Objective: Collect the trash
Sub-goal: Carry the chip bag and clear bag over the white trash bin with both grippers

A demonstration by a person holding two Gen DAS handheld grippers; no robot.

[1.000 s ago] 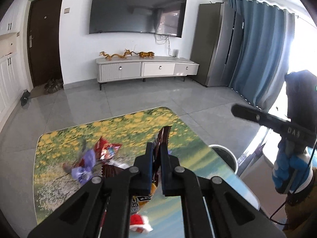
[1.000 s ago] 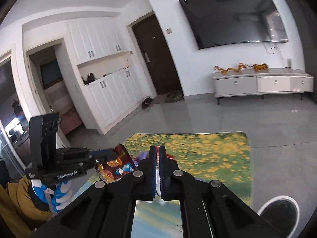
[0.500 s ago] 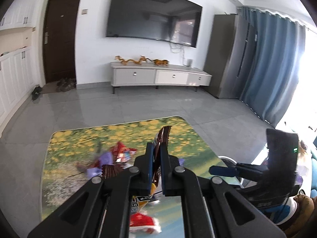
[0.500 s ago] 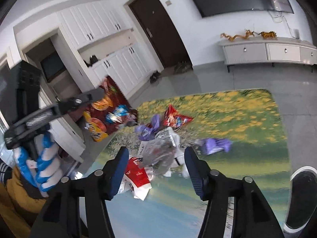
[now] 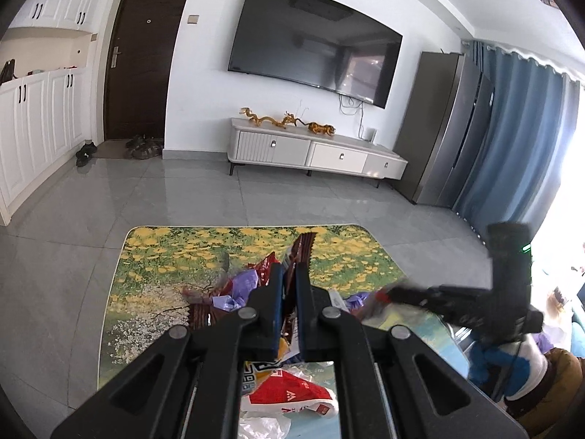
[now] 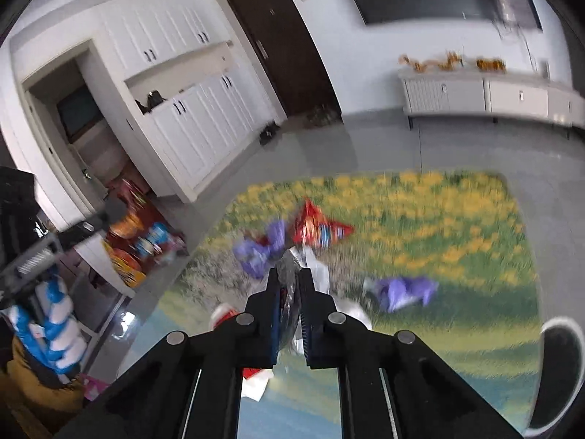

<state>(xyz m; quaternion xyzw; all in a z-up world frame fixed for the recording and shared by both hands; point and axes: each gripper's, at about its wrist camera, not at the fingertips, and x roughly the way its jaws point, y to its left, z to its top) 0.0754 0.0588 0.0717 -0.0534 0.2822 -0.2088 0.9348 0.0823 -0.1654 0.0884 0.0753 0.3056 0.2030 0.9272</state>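
left gripper (image 5: 289,285) clamped on brown snack bag (image 5: 300,252) | right gripper (image 6: 289,285) closing, clear wrapper (image 6: 292,274) between its jaws | purple wrapper (image 6: 406,291) to its right | risk: thin film slips out
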